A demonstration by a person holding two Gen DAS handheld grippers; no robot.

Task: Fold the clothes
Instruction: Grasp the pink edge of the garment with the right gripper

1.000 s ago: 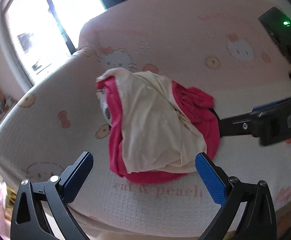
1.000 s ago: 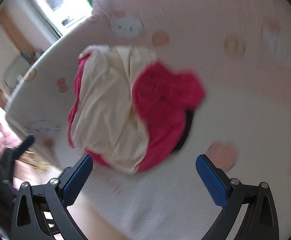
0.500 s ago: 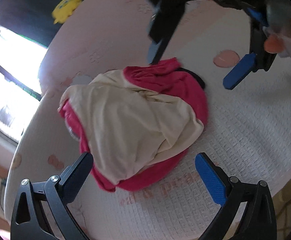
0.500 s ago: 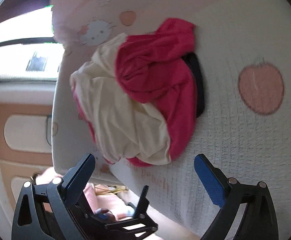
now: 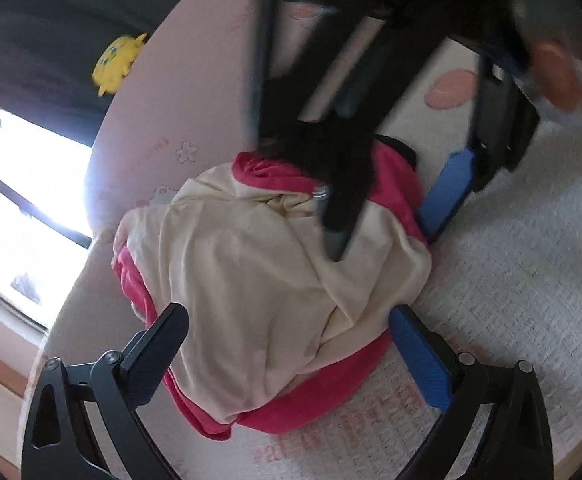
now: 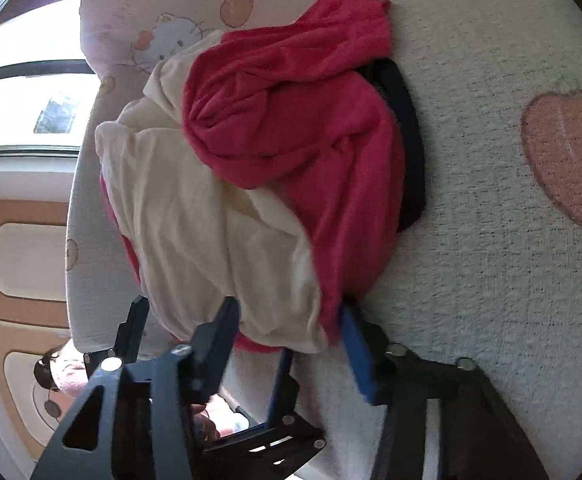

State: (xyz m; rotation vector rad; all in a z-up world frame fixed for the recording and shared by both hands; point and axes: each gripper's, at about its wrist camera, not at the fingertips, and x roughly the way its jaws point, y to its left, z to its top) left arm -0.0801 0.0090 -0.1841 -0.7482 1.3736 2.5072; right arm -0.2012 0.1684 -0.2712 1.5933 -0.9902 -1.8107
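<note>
Cream garment (image 5: pixel 251 280) bunched over a magenta garment (image 6: pixel 299 128), with a black garment (image 6: pixel 407 152) peeking out beneath, all in one rumpled heap near the edge of a waffle-weave bedspread (image 6: pixel 491 280). No piece lying flat or squared, no crease lines showing; by this judgement, all three in need of spreading and folding.

At the heap's near edge, left gripper (image 5: pixel 291 344) wide open, fingers straddling cream and magenta cloth, nothing pinched. On the far right side, right gripper (image 6: pixel 287 336) with jaws apart but drawn in around the cream hem; firm pinch not confirmed.

Hello Kitty figure (image 6: pixel 171 40) printed on the pink border, peach motif (image 6: pixel 567 160) further right. Pink lettering (image 5: pixel 351 424) along the bedspread edge, too blurred to read. No garment labels visible.
</note>
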